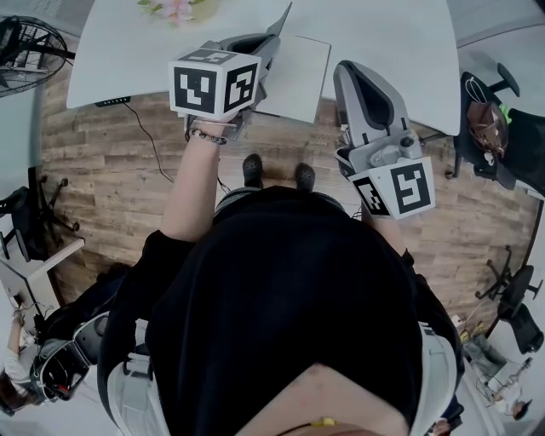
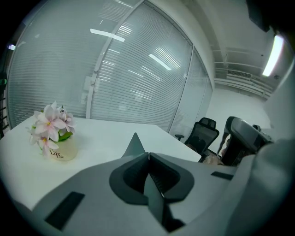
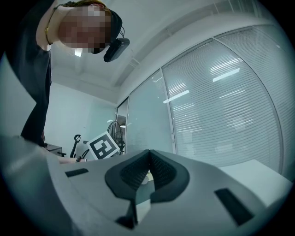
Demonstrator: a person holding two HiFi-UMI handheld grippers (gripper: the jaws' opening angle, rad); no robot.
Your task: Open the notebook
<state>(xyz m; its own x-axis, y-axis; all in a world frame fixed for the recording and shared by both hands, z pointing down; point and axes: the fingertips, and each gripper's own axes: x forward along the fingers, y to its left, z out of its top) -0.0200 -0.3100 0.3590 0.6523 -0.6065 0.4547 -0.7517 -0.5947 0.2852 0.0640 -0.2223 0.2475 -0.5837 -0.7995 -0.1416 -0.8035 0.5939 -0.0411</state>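
Note:
The notebook (image 1: 294, 78) lies closed, with a pale cover, at the near edge of the white table (image 1: 383, 34). My left gripper (image 1: 284, 12) is shut with nothing in it. It reaches over the table along the notebook's left side, and its pointed tip (image 2: 135, 139) hangs above bare tabletop. To the right of the notebook my right gripper (image 1: 344, 71) hovers at the table's front edge. Its jaws (image 3: 148, 154) are shut and hold nothing. The notebook shows in neither gripper view.
A small pot of pink flowers (image 2: 54, 138) stands at the far left of the table (image 2: 106, 138). Black office chairs (image 1: 502, 128) are on the right, a floor fan (image 1: 25, 47) on the left. A cable (image 1: 149, 136) trails over the wooden floor. Blinds behind glass (image 2: 138, 78) back the table.

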